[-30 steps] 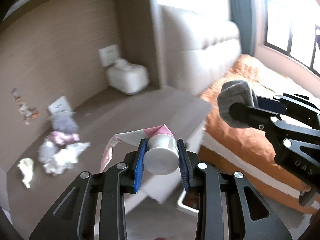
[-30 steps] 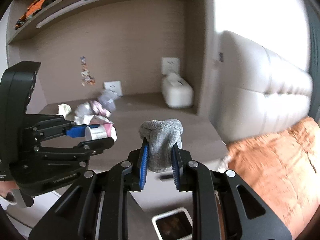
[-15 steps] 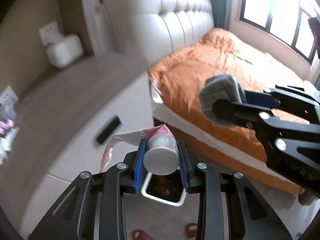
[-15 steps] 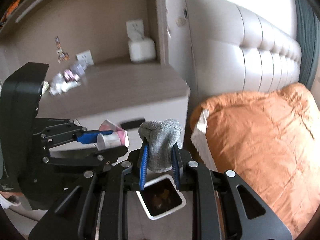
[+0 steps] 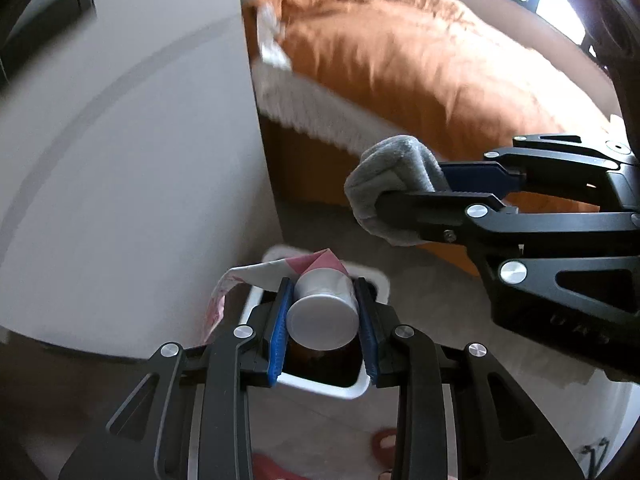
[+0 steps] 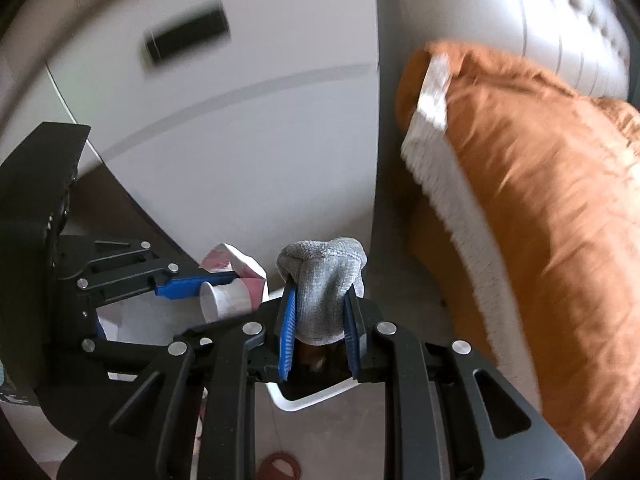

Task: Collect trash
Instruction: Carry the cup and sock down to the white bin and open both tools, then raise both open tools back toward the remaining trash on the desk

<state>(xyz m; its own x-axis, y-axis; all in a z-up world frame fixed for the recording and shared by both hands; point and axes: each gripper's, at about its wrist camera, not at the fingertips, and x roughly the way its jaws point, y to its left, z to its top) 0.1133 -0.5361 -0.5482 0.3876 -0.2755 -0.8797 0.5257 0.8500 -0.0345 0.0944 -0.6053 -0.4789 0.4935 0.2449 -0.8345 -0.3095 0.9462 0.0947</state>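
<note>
1. While both wrist views are looking down toward the floor, the left claw (image 5: 323,322) is pinching a small white cup (image 5: 323,316) between its blue pads, with a crumpled pink-and-white wrapper (image 5: 276,272) trailing off the cup's far left side.
2. Right of it, the right claw (image 6: 318,330) is pinching a folded grey cloth (image 6: 322,280), which is bulging out beyond the pads.
3. Seen from the left wrist, the right claw (image 5: 404,196) is reaching in from the right with the grey cloth (image 5: 394,184) sitting farther and higher in frame than the cup.
4. Seen from the right wrist, the left claw (image 6: 208,288) is coming in from the left, with the cup (image 6: 226,298) and wrapper (image 6: 236,262) just beside the cloth.
5. Directly below both claws, a white trash bin (image 5: 340,390) is standing on the floor (image 5: 436,292), its dark inside (image 6: 320,364) showing something brownish that is too blurred to name.
6. Farther left, a white cabinet front (image 6: 256,120) with a dark slot handle (image 6: 186,38) is filling the background.
7. Farther right, a bed with an orange cover (image 5: 420,60) is running away from the bin, with a padded pale headboard (image 6: 560,20) at its far end.
8. At the near edge, something red (image 6: 280,466) is lying on the floor, too blurred to identify.
</note>
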